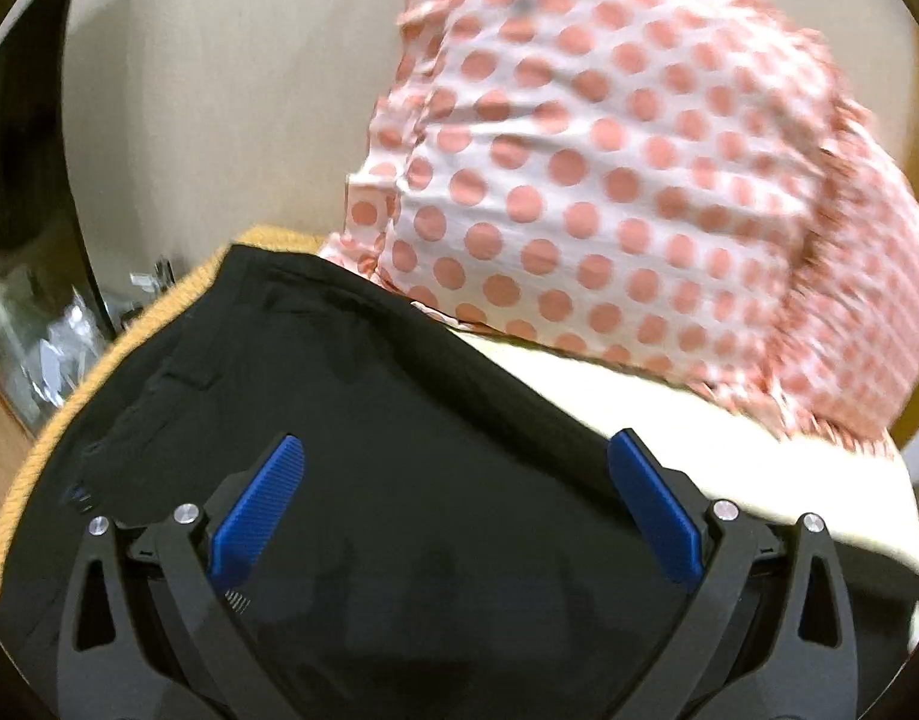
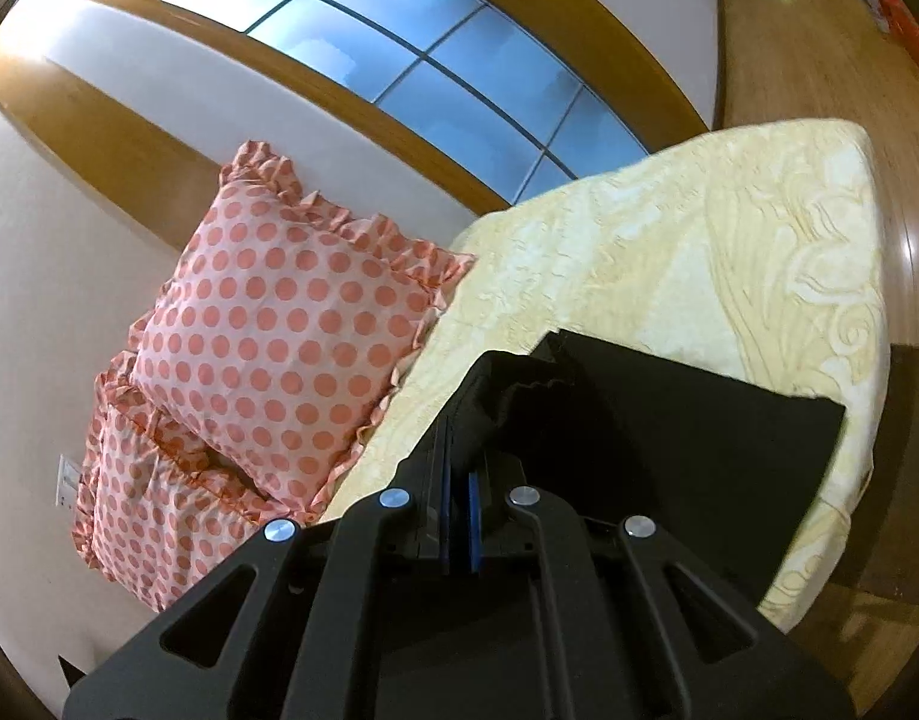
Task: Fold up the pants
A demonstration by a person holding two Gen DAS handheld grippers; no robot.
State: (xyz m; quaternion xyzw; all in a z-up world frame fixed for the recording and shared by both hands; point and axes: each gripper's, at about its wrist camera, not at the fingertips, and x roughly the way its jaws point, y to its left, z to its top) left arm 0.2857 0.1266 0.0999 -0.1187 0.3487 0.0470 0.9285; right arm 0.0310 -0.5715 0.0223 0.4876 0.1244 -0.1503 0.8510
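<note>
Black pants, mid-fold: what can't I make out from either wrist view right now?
- Left wrist: the black pants run off the bottom edge behind the open left gripper; no fold lines show in the dark cloth.
- Left wrist: the polka-dot pillow is motion-blurred.
- Right wrist: the right gripper, shut on the pants, hides the near cloth.

Two close wrist views, shared pillows (image 1: 609, 180)
</note>
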